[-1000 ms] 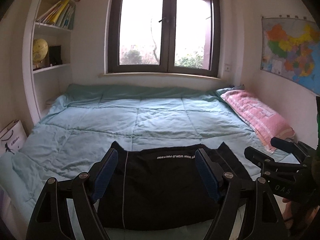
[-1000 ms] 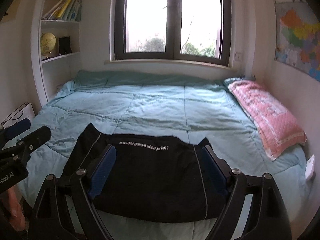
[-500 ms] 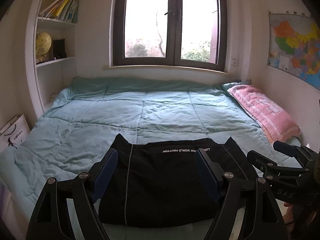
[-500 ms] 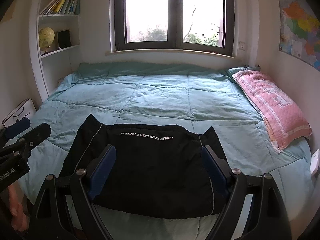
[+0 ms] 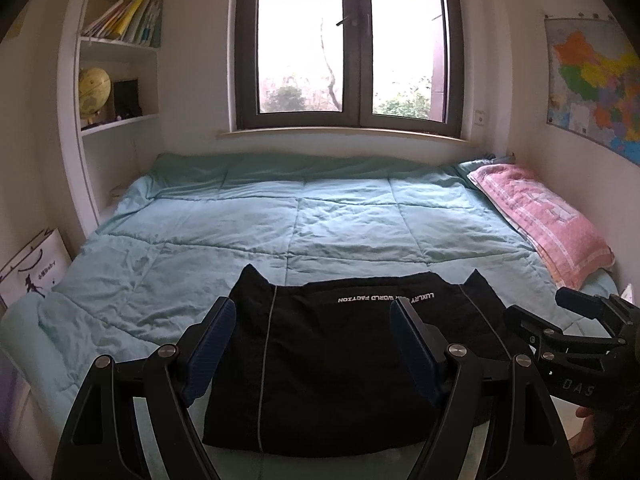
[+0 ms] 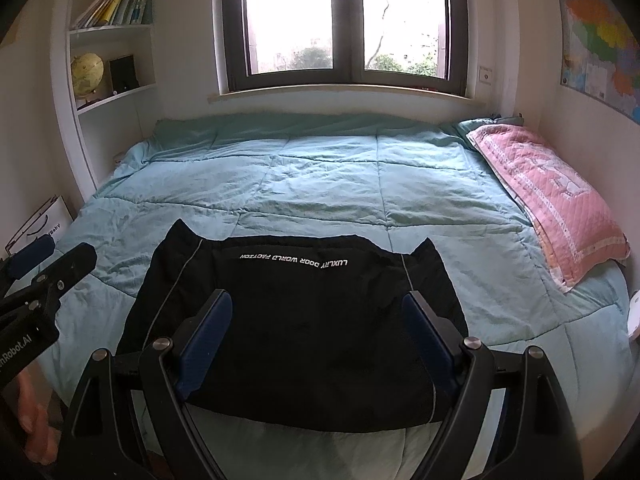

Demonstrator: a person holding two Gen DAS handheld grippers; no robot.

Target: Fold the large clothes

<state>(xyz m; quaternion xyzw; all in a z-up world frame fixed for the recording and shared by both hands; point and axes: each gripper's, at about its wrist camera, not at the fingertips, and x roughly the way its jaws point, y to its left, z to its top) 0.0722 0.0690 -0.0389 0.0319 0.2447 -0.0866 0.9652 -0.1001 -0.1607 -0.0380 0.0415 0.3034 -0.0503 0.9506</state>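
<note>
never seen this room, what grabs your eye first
A black garment with white lettering lies flat on the near edge of the teal quilt, between both grippers' open jaws. Behind it a bright window fills the far wall, and a pink pillow lies along the right side.

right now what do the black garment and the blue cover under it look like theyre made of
Black garment: looks like thin, smooth synthetic woven cloth, matte; it lies flat with fine creases, pale piping and printed white lettering. Blue quilt: looks like soft padded cotton or microfibre; stitched squares puff up and the surface wrinkles. Neither fibre can be confirmed.
</note>
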